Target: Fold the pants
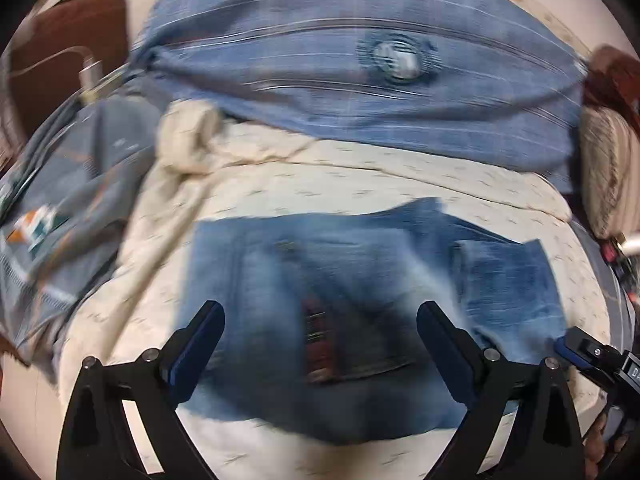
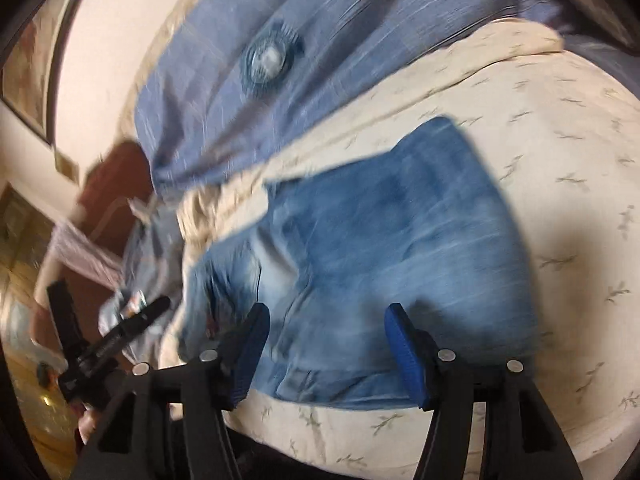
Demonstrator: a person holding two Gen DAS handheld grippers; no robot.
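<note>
Above folded jeans [image 1: 320, 280] on cream bedspread [image 1: 360, 192]: left gripper [image 1: 320, 316], right gripper [image 2: 326, 320], fingers spread wide, holding nothing.

Both my views are smeared by motion blur. On the pants [image 1: 360, 280] I can't read the dark reddish patch [image 1: 320, 340] near the middle. The round emblem [image 1: 396, 58] on the blue pillow [image 1: 340, 80] is illegible. The right gripper [image 1: 600, 360] is cut off at my left view's edge, and the left gripper [image 2: 104, 344] shows only as a blurred shape in my right view.
</note>
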